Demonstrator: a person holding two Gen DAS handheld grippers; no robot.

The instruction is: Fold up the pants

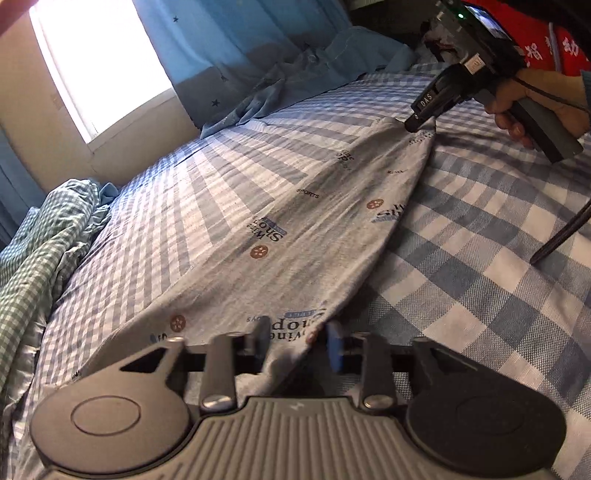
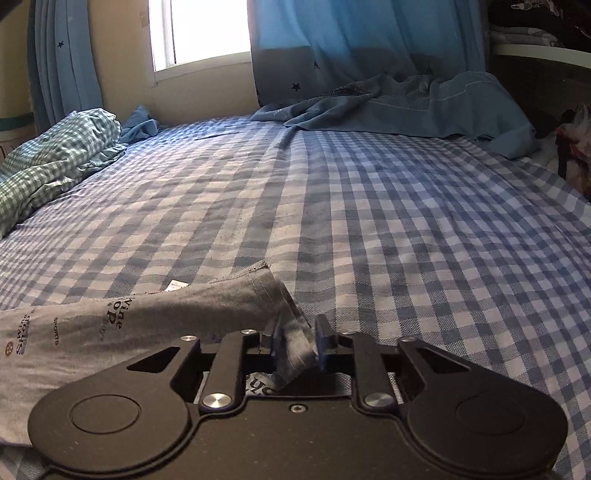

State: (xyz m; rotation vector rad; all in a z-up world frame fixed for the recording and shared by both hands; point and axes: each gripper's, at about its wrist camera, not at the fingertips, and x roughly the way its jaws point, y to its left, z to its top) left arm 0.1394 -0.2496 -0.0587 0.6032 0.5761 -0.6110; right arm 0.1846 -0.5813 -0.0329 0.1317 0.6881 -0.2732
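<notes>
1. Two grips at once: nearest us, our left gripper (image 1: 297,339) has its fingers closed most of the way onto one end of the grey printed pants (image 1: 295,221), with cloth bunched between the pads.
2. Our right gripper (image 2: 295,341) is likewise pinched on the far end, a hemmed corner wedged between its blue pads; in the left view it shows up (image 1: 421,122) at the other tip of the garment.
3. Between the two, the pants run as one long taut strip over the checked bedsheet (image 2: 406,221), lifted along one edge. We judge we hold both ends so the fabric stays flat and straight for the fold.
4. Off to the side lies a crumpled green-checked quilt (image 2: 55,155), well apart from the work.
5. Farthest back, a blue blanket (image 2: 424,103) sits heaped under the blue curtain (image 2: 351,37), beside the bright window (image 2: 199,29).
</notes>
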